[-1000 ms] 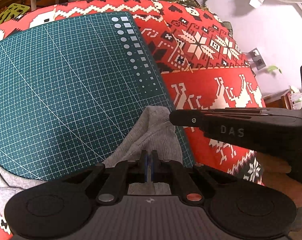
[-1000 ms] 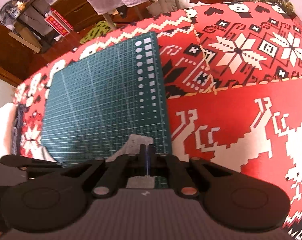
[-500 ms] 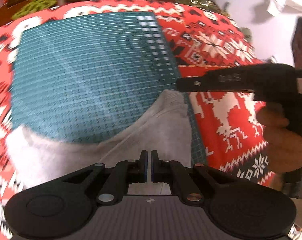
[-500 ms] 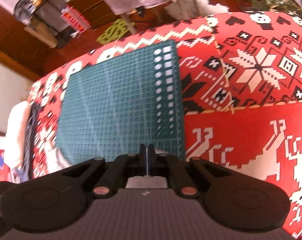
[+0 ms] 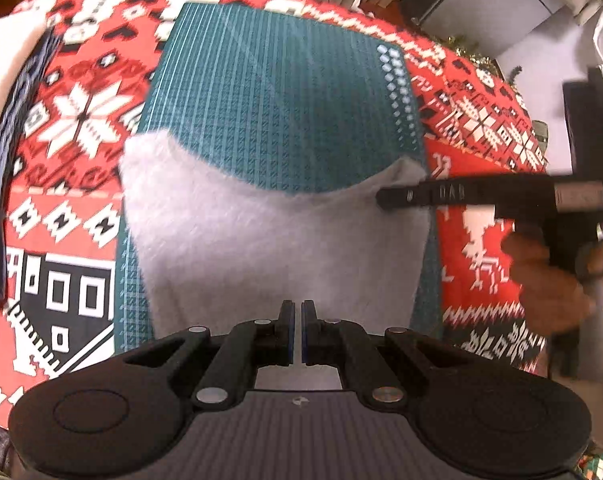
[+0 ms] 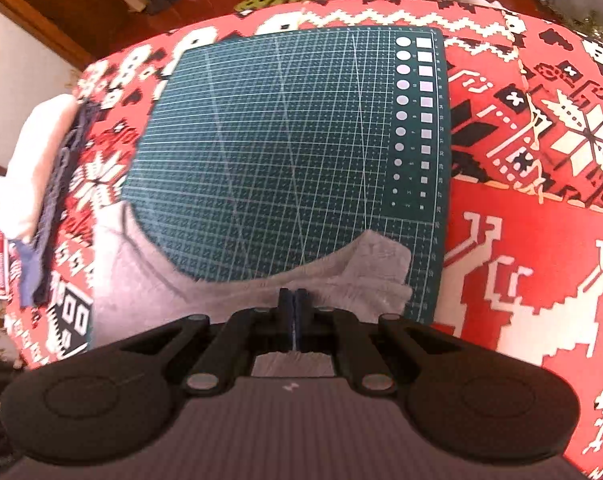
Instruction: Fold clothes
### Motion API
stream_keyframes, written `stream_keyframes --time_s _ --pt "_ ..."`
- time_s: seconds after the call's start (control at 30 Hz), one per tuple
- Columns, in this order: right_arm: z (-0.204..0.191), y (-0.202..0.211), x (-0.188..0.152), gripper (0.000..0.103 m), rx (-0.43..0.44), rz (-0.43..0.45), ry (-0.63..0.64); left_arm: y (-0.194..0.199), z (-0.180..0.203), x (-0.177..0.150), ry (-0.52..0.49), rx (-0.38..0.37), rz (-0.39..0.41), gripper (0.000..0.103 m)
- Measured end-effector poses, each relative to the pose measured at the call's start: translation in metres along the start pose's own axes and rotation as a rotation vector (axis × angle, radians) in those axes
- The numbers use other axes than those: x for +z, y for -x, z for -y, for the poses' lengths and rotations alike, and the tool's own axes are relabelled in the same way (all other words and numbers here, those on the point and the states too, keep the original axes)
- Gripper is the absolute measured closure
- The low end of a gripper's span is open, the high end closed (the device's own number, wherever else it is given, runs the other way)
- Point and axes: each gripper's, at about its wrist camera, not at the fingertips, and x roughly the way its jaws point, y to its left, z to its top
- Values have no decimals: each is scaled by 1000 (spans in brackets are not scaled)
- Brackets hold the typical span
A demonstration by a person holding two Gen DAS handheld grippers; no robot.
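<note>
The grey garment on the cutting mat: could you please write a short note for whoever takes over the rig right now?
Left tongs: nearly shut, a thin gap shows; whether they pinch cloth cannot be told.
Right tongs: shut on the grey garment at its right corner.
The garment lies across the near part of the green cutting mat, its left edge spilling onto the red patterned cloth.
A stack of clothes sits far left.
Done: garment brought onto the mat.
Left: no fold is visible yet; fold it, then stack it.

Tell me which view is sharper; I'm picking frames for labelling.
Right wrist view: sharp, grid lines crisp on the dark green cutting mat, fisheye bending at edges. Left wrist view: motion-blurred, smearing the grey knit garment and the right tool.
</note>
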Motion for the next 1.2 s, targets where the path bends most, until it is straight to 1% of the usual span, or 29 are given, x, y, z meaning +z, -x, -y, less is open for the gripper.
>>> stream_keyframes --time_s 0.07,0.17,0.27,0.37,0.43,0.53,0.73,0.83,1.0,1.1,1.2 --pt "-3 -4 3 102 -22 7 -18 2 -11 -3 -13 7 -5 101" --pt "-6 -7 5 102 -53 20 -50 9 -28 -5 -25 -21 -5 101" --pt "-8 -4 6 102 -81 39 -106 13 -43 -4 -52 -20 -10 101" --pt "-17 10 1 101 -86 77 -158 19 -57 -4 -72 -38 -3 101" --pt "-27 15 -6 101 -75 86 -171 20 -64 -4 -85 -40 -2 101" --pt "-50 12 -20 101 -68 56 -142 18 -71 -4 -75 -52 -5 101" --pt "-94 -4 -38 101 -22 3 -17 15 -77 -5 -22 -75 16 101" --pt "-112 -14 -38 101 7 -22 29 13 -79 -6 3 -66 14 101" --pt "-142 -17 -40 101 55 -44 127 18 -82 -10 40 -60 25 101" --pt "-153 -27 -39 101 55 -60 181 21 -84 -12 64 -58 34 101" --pt "-154 -36 -34 101 60 -54 181 22 -85 -15 76 -43 37 101"
